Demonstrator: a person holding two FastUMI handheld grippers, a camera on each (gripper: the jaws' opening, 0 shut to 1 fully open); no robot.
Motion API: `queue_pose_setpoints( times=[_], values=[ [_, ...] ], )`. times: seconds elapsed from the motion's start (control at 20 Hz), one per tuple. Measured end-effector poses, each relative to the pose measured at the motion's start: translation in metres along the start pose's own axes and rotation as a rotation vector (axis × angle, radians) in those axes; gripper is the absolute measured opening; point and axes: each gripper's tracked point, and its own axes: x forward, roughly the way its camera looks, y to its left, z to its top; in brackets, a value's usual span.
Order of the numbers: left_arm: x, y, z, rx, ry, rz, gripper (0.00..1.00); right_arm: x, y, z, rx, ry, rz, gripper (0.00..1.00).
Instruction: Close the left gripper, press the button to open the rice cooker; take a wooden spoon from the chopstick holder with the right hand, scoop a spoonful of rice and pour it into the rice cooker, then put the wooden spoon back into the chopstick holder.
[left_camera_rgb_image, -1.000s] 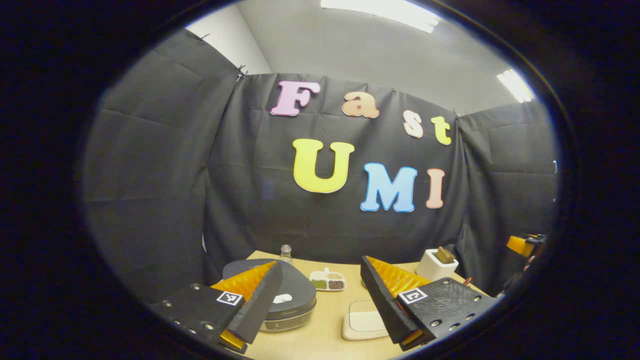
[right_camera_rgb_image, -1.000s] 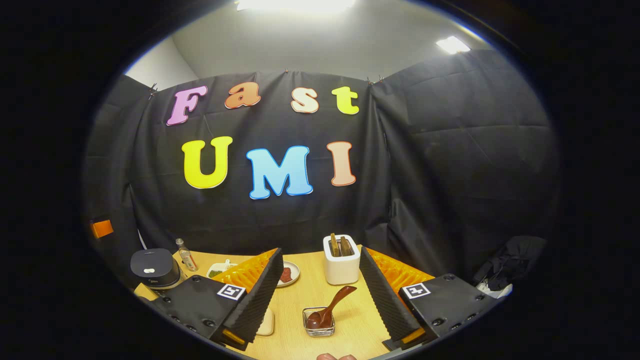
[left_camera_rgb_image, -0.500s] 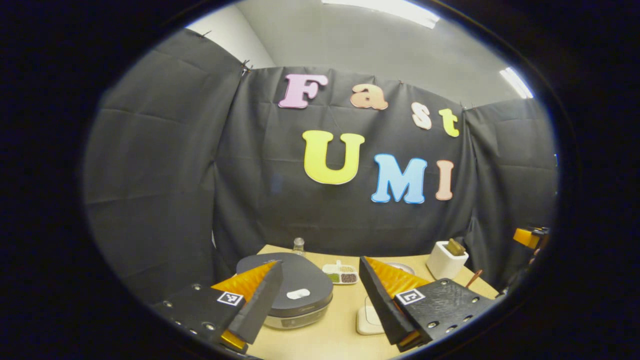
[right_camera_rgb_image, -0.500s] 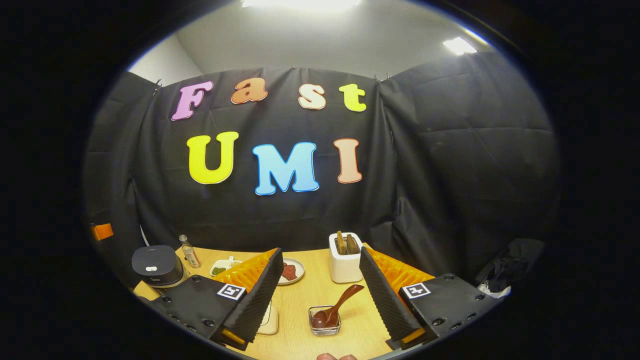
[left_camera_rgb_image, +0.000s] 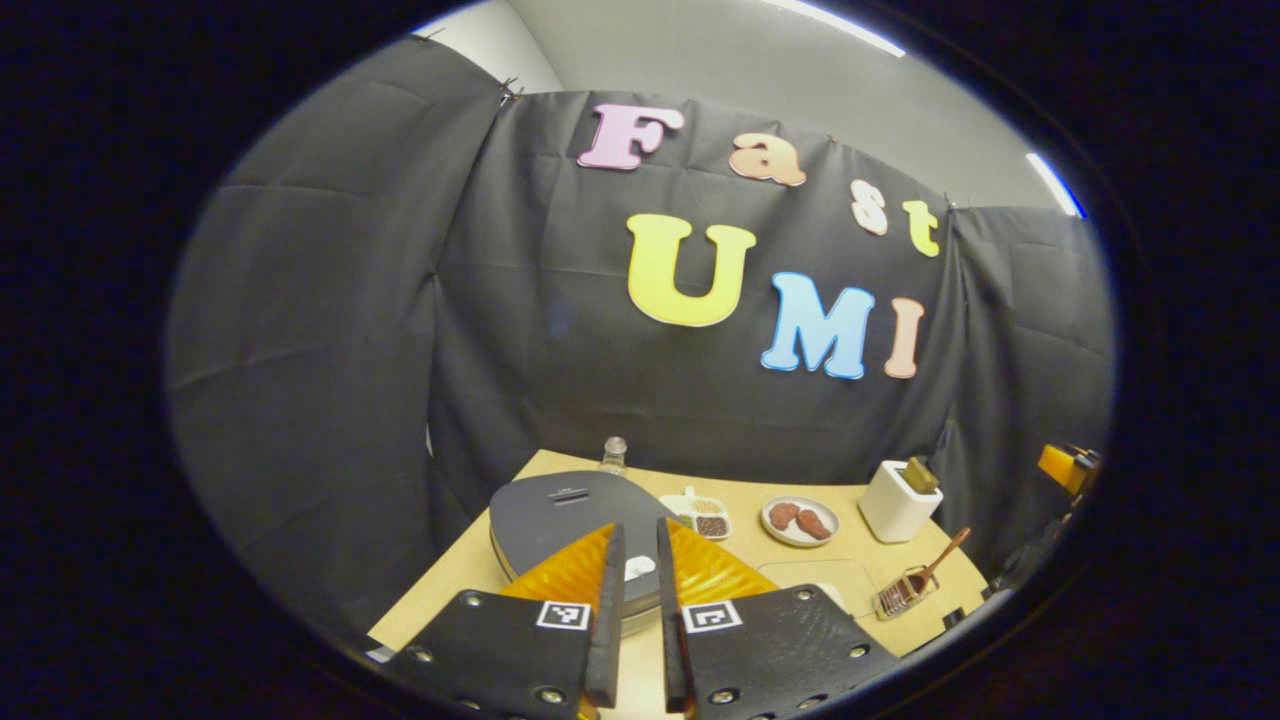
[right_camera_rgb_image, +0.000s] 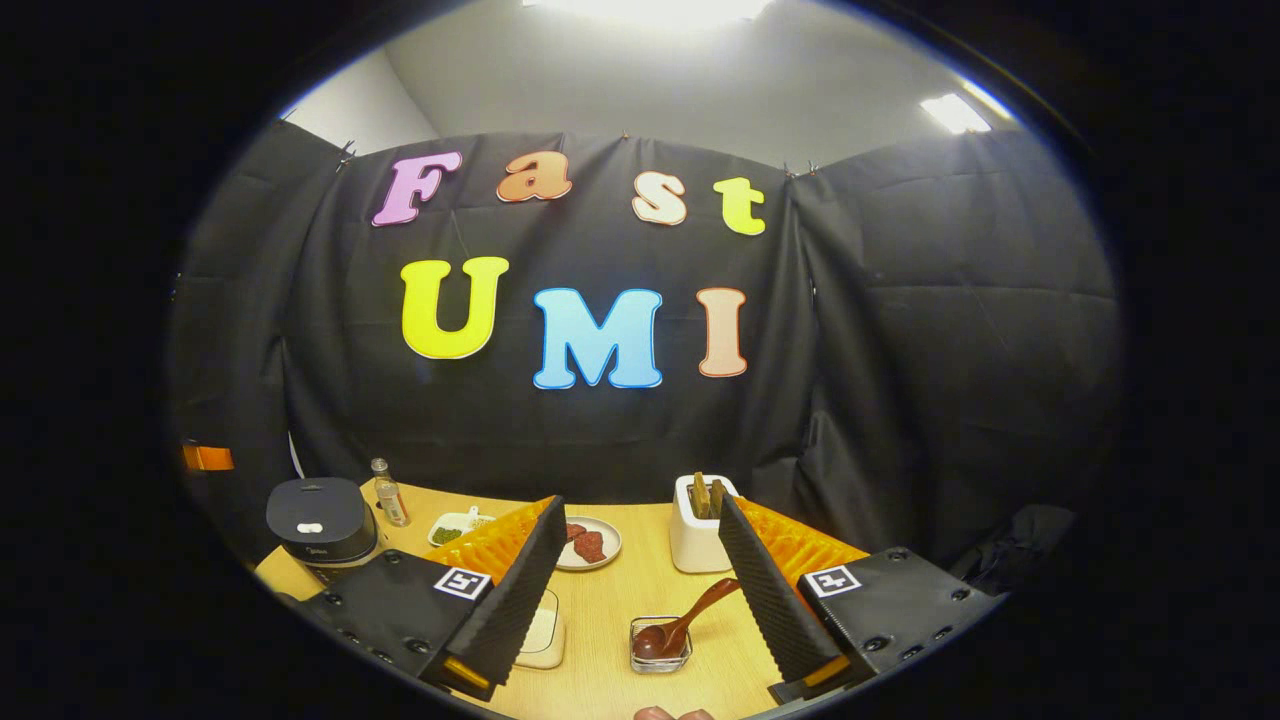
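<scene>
1. Left gripper view: the left gripper (left_camera_rgb_image: 640, 560) has its jaws nearly together, holding nothing, above the closed rice cooker (left_camera_rgb_image: 560, 505); the white button (left_camera_rgb_image: 636, 568) shows in the narrow gap.
2. Rightward on the table (left_camera_rgb_image: 470, 575): glass bottle (left_camera_rgb_image: 613, 453), divided dish (left_camera_rgb_image: 702, 515), plate (left_camera_rgb_image: 799, 521), white chopstick holder (left_camera_rgb_image: 898, 501), wire basket (left_camera_rgb_image: 897, 594) holding the wooden spoon (left_camera_rgb_image: 935, 560).
3. Right gripper view: the right gripper (right_camera_rgb_image: 640, 540) has jaws wide, empty. The spoon lies between its fingers; the chopstick holder stands beyond.
</scene>
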Motion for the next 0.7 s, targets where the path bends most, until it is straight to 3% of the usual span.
queue_pose_setpoints(
  times=[0.05, 0.1, 0.15, 0.25, 0.3, 0.45, 0.7],
  values=[
    [0.005, -0.003, -0.002, -0.001, 0.018, -0.015, 0.05, 0.000, -0.002, -0.003, 0.002, 0.004, -0.001, 0.93],
    [0.008, -0.008, -0.003, 0.003, 0.033, -0.030, 0.02, 0.002, -0.004, -0.006, 0.006, 0.011, -0.007, 0.98],
    [0.012, -0.003, -0.004, 0.008, 0.039, -0.005, 0.04, 0.003, -0.007, -0.008, 0.012, 0.014, -0.014, 0.98],
    [0.025, -0.012, -0.005, 0.018, 0.075, -0.022, 0.00, 0.008, -0.011, -0.012, 0.029, 0.018, -0.022, 0.93],
    [0.033, -0.013, -0.007, 0.040, 0.089, -0.012, 0.00, 0.013, -0.014, -0.013, 0.039, 0.016, -0.024, 0.98],
    [0.063, -0.013, -0.028, 0.070, 0.178, 0.012, 0.00, 0.026, -0.024, -0.016, 0.050, 0.012, -0.031, 0.98],
    [0.110, -0.005, -0.064, 0.016, 0.307, 0.024, 0.00, 0.046, -0.048, -0.025, 0.082, 0.016, -0.070, 0.93]
  ],
)
